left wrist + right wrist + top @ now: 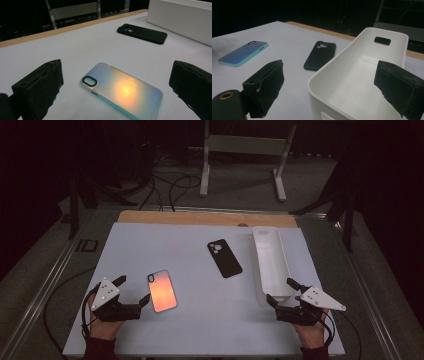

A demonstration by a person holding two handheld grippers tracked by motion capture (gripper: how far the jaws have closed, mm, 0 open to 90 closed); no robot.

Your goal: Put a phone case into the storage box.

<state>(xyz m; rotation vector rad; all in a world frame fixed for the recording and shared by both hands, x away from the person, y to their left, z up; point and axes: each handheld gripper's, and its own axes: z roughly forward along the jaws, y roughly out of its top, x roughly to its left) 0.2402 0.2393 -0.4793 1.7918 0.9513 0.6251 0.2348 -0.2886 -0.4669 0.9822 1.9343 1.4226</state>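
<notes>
An iridescent phone case [162, 290] [122, 93] [243, 53] lies flat on the white table, camera hole toward the far side. My left gripper [134, 290] [117, 85] stands open just left of it, jaws spread on either side of the case in the left gripper view. A black phone case [224, 258] [142, 33] [320, 55] lies farther back near the middle. A long white bin [270, 263] [182, 17] [359, 75] stands at the right, empty. My right gripper [281, 292] [329, 87] is open at the bin's near end.
The white table top [190, 330] ends in a wooden strip [200, 218] at the far edge. Beyond it are a metal stand [245, 150] and cables [170, 185] on the dark floor.
</notes>
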